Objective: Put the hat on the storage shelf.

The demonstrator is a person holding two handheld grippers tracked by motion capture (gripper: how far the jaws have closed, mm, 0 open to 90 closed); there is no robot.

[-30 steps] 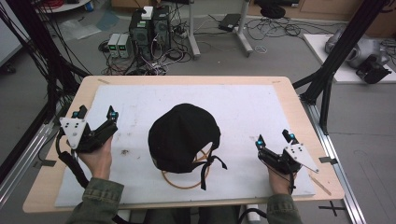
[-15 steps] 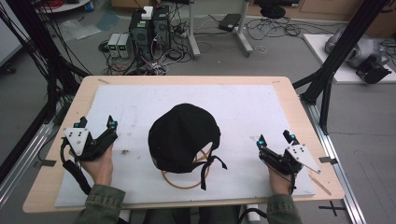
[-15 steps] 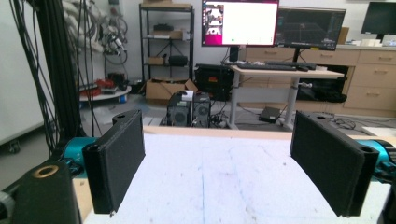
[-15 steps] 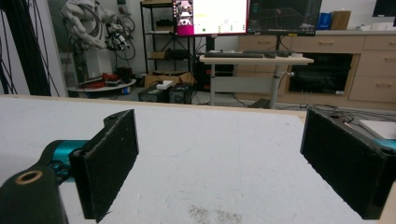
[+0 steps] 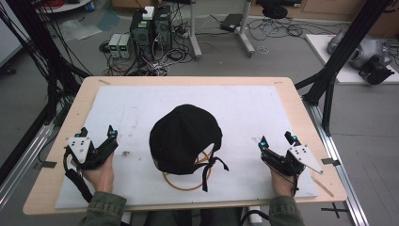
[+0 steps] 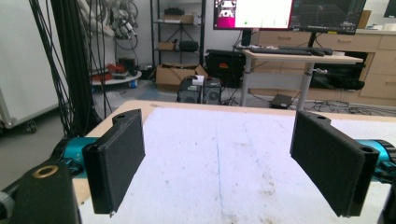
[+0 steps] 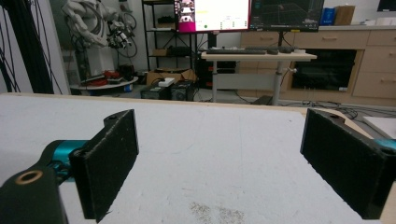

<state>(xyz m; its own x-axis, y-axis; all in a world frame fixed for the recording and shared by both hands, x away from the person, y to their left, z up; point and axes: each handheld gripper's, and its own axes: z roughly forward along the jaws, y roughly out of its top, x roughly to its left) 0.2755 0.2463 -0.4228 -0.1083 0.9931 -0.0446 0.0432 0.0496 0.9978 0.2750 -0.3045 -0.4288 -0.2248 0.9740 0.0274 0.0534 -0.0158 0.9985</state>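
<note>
Both tools, left tool & right tool, sit spread & empty well apart from black cap on table; grabbing its loose strap alone could drag/flip it off the wire ring.

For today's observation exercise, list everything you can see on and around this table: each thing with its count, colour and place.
Black fabric cap: one, black, middle of the mat.
Tan ring-shaped hoop: one, tan, partly under the cap's near edge.
White mat: one, white, covering the table.
Wooden table: one, light wood.
Computer boxes: several, dark, on the floor beyond.
Left tool: one, black, jaws apart, left of the cap.
Right tool: one, black, jaws apart, right of the cap.
</note>
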